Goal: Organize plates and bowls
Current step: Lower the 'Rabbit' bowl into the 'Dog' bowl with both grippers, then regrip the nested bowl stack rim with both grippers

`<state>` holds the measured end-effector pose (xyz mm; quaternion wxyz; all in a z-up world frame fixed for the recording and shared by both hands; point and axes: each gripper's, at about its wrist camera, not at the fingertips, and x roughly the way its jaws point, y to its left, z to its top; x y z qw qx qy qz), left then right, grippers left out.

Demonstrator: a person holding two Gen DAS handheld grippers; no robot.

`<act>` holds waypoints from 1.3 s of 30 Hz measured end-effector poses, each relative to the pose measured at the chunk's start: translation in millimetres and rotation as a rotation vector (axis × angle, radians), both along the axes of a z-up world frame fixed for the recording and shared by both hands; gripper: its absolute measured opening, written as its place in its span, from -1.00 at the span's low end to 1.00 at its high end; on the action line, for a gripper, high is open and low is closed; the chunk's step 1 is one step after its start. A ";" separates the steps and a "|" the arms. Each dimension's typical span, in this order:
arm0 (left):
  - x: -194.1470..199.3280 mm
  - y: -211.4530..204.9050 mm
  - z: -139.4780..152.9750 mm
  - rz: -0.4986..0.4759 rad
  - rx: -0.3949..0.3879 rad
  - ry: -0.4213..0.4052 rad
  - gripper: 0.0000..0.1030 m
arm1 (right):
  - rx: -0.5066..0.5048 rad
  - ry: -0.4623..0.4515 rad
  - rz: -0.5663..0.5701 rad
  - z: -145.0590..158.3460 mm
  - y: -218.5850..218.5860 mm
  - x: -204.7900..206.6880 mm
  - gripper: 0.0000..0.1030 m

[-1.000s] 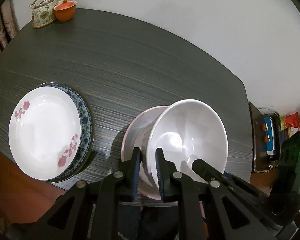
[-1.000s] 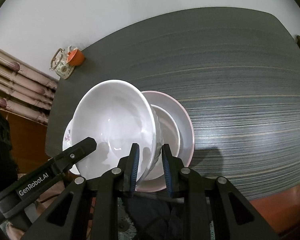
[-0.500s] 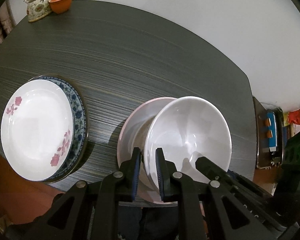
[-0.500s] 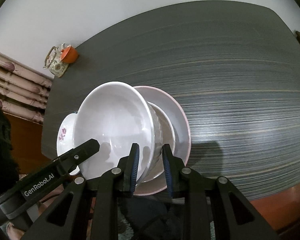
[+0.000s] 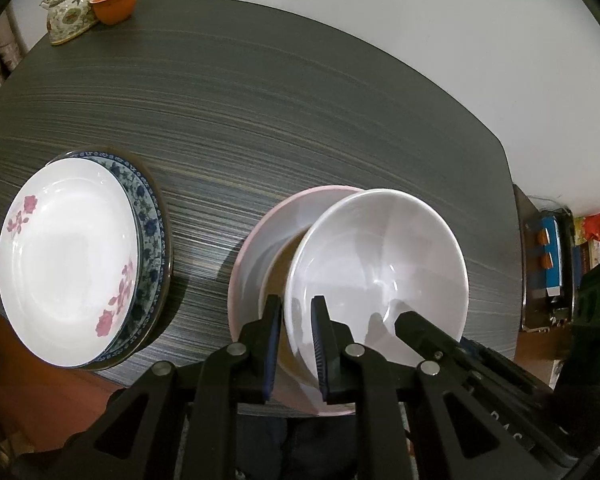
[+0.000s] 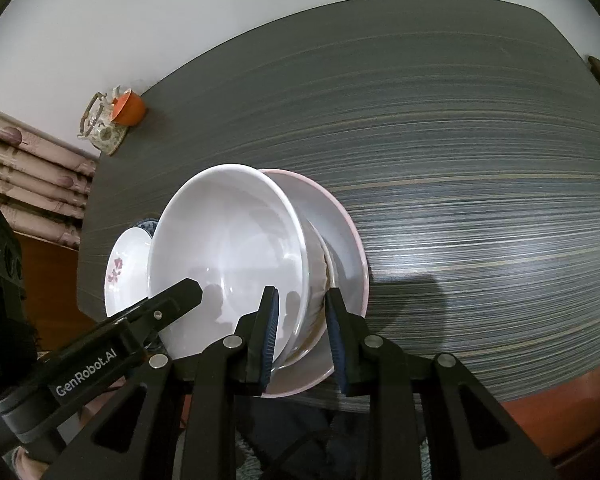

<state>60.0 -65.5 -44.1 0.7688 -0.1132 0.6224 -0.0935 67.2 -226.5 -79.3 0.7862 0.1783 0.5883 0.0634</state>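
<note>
Both tongs are being pointed steeply down; the left tongs (image 5: 296, 344) and right tongs (image 6: 302, 336) are being kept clamped on opposite rims of the white bowl (image 5: 380, 264) above the pink plate (image 5: 260, 248)

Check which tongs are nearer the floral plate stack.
Left. The left tongs, clamped on the white bowl, sit on its rim side facing the floral plate stack; the right tongs grip the rim's far side.
</note>
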 end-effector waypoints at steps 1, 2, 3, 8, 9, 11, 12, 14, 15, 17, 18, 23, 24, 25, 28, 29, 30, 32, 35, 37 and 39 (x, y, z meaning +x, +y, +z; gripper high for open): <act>0.3 -1.1 -0.6 -0.001 0.005 0.000 -0.72 | 0.001 0.002 -0.001 -0.7 -0.2 0.2 -0.53; 0.6 -2.5 -0.9 -0.001 0.007 0.001 -0.71 | 0.001 0.002 -0.002 -1.1 -0.9 0.7 -0.53; 0.4 -2.9 -1.4 0.000 0.008 0.001 -0.72 | 0.002 0.002 -0.001 -1.5 -1.1 1.0 -0.53; 1.3 -7.4 -4.5 0.000 0.016 0.005 -0.71 | 0.003 0.005 -0.002 -2.8 -2.0 0.2 -0.53; 1.6 -8.3 -5.1 0.000 0.018 0.005 -0.71 | 0.002 0.004 -0.002 -2.4 -1.5 0.2 -0.53; 2.3 -9.6 -6.4 0.000 0.020 0.005 -0.71 | 0.000 0.003 -0.002 -1.7 -1.4 -0.3 -0.53; 2.6 -10.5 -7.0 0.001 0.019 0.008 -0.71 | -0.002 0.003 -0.001 -1.2 -1.0 -0.6 -0.53; 2.5 -8.7 -7.5 0.000 0.017 0.010 -0.71 | -0.003 0.001 0.000 -0.8 -0.5 -0.8 -0.52; 2.5 -9.5 -8.1 0.000 0.019 0.012 -0.71 | -0.004 0.001 0.000 -0.9 -0.3 -1.1 -0.52; 2.3 -9.2 -7.4 -0.002 0.020 0.008 -0.71 | -0.004 0.001 0.001 -0.6 0.1 -1.7 -0.52; 1.4 -8.7 -7.1 -0.002 0.020 0.007 -0.71 | -0.003 0.001 0.001 -0.4 0.5 -1.9 -0.51; 1.2 -7.5 -7.6 -0.001 0.016 0.007 -0.71 | -0.024 -0.006 0.014 0.2 4.3 -3.4 -0.47; 1.2 -7.3 -7.6 -0.001 0.015 0.006 -0.71 | -0.026 -0.007 0.015 0.4 5.4 -3.5 -0.46; 1.0 -7.0 -7.5 -0.001 0.014 0.006 -0.71 | -0.028 -0.008 0.014 0.5 5.9 -3.7 -0.46; 0.8 -5.3 -7.5 0.000 0.009 0.004 -0.71 | -0.028 -0.007 0.015 0.9 6.9 -3.1 -0.45; 0.5 -4.3 -7.3 0.000 0.008 0.003 -0.71 | -0.026 -0.005 0.014 1.1 6.8 -3.2 -0.45; 0.5 -4.0 -7.0 0.000 0.007 0.003 -0.69 | -0.023 -0.005 0.014 1.1 7.1 -3.1 -0.45; 0.0 -2.7 -6.1 0.001 0.008 -0.002 -0.66 | -0.017 -0.003 0.013 0.9 6.1 -3.5 -0.45; -0.3 -1.4 -3.8 0.000 0.036 -0.019 -0.64 | -0.012 -0.002 0.012 0.3 5.3 -4.9 -0.45; -0.3 0.4 -2.1 0.001 0.029 -0.027 -0.63 | -0.007 -0.001 0.009 0.1 4.2 -6.1 -0.45; -1.0 1.2 0.1 -0.001 0.028 -0.036 -0.62 | -0.003 -0.005 0.010 1.3 0.6 -5.7 -0.45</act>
